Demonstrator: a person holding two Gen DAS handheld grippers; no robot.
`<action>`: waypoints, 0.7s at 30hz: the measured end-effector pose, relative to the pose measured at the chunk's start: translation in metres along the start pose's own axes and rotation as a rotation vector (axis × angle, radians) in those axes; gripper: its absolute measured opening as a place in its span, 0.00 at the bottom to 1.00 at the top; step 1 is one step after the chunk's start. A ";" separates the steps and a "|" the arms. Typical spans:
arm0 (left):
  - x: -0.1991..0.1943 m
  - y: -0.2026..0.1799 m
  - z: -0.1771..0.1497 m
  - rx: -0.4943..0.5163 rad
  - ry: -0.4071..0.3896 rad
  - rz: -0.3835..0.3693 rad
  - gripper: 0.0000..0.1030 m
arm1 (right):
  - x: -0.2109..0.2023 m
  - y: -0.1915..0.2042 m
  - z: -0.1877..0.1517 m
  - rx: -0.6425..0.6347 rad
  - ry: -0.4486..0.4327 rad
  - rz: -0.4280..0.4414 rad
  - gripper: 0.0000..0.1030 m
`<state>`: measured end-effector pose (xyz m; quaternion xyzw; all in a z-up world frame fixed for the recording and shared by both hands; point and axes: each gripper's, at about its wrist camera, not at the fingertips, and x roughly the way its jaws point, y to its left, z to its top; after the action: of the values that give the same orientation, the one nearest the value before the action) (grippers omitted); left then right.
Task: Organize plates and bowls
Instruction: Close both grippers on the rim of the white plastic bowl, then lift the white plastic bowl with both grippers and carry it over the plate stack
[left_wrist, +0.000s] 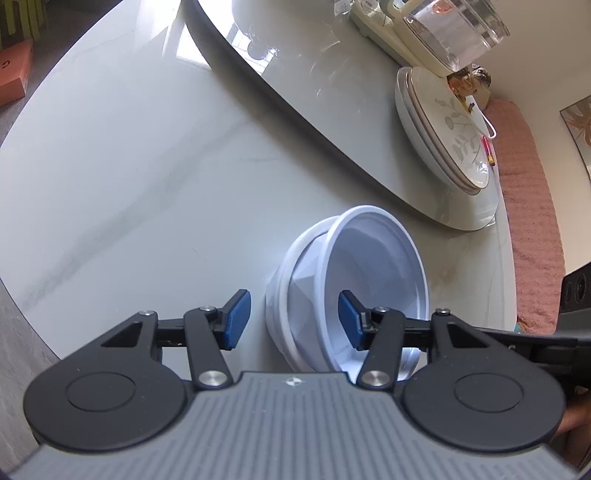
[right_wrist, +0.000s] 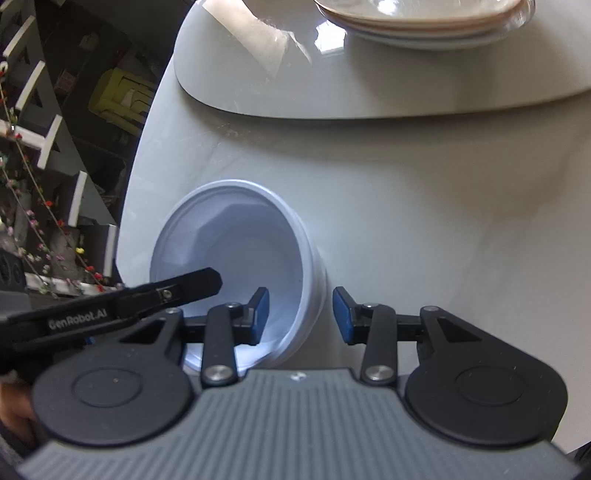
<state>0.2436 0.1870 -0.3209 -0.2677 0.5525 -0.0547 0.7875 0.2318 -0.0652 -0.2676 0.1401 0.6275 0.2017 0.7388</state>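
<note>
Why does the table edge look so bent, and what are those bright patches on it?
Left wrist view: the fisheye lens bows the table into a curve; window glare shines near the stacked plates. Right wrist view: the same bending, a bright reflection on the raised turntable, while the white bowls look bluish in shade.

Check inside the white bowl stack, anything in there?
No food or items visible. Inside the top white bowl sit only one finger of the left gripper and one of the right gripper. Lower bowls' interiors are covered.
</note>
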 end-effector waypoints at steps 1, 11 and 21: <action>-0.001 0.001 -0.001 0.003 0.003 -0.002 0.56 | 0.001 -0.002 0.002 0.018 0.008 0.006 0.39; 0.006 0.001 -0.001 -0.024 0.007 -0.020 0.44 | 0.003 -0.002 0.005 -0.008 0.037 -0.024 0.23; 0.004 -0.017 0.013 0.007 0.007 -0.068 0.43 | -0.012 -0.003 0.006 -0.020 0.000 -0.068 0.19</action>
<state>0.2602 0.1752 -0.3129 -0.2833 0.5455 -0.0842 0.7843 0.2365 -0.0734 -0.2579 0.1111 0.6300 0.1828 0.7465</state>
